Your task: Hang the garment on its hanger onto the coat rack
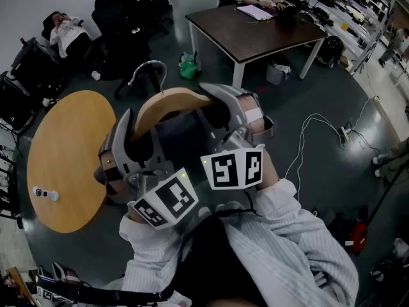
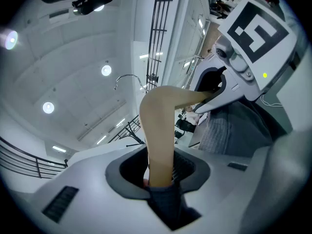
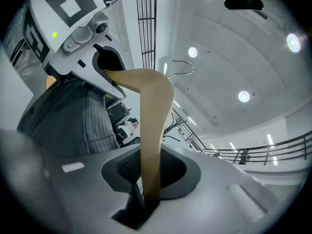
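Observation:
I hold a wooden hanger high in front of me, its metal hook pointing up and away. A dark grey garment hangs from it between the two grippers. My left gripper is shut on the hanger's left arm and my right gripper on its right arm. In the left gripper view the wooden arm runs out of the left gripper, with garment cloth in the grip too. In the right gripper view the right gripper clamps the other arm. I cannot pick out a coat rack.
A round wooden table stands below at the left. Farther off, a person is seated at a dark table, and a green bag lies by its leg. Office chairs stand at the back left. White cables trail over the floor on the right.

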`<state>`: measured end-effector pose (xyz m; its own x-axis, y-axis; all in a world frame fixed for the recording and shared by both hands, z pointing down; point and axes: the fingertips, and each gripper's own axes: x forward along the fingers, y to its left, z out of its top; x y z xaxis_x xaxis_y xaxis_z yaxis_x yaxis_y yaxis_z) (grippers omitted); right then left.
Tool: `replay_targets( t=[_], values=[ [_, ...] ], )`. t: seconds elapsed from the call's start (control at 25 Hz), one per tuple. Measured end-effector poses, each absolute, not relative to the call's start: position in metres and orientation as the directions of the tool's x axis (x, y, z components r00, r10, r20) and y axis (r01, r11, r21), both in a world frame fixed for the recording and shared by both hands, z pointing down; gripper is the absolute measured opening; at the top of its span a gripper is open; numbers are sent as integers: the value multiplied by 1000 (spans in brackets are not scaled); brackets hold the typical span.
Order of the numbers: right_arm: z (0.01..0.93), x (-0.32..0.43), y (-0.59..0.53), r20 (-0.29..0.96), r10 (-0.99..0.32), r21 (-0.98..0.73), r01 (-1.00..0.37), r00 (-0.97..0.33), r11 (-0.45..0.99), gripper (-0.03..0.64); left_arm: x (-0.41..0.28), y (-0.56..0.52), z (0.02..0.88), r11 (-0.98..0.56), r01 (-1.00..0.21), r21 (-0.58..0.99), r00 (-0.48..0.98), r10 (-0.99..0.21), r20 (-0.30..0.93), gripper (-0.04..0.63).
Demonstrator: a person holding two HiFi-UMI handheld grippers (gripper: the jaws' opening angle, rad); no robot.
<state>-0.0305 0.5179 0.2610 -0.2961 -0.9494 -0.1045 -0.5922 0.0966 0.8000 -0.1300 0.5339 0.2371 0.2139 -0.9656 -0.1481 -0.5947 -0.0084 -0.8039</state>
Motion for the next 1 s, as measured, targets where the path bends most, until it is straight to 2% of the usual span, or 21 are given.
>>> replay_targets(
  t=[0.64,1.0],
  values=[
    [273,0,507,-118,-950,788,-609,-290,88,77,-101,522,250,-28,-599,-800,213,-969,-125,109],
    [283,-4,437,-116,-941,791,-603,-318,106,83,-105,453,263,-30,-611,-791,182,-978,-103,109]
  ],
)
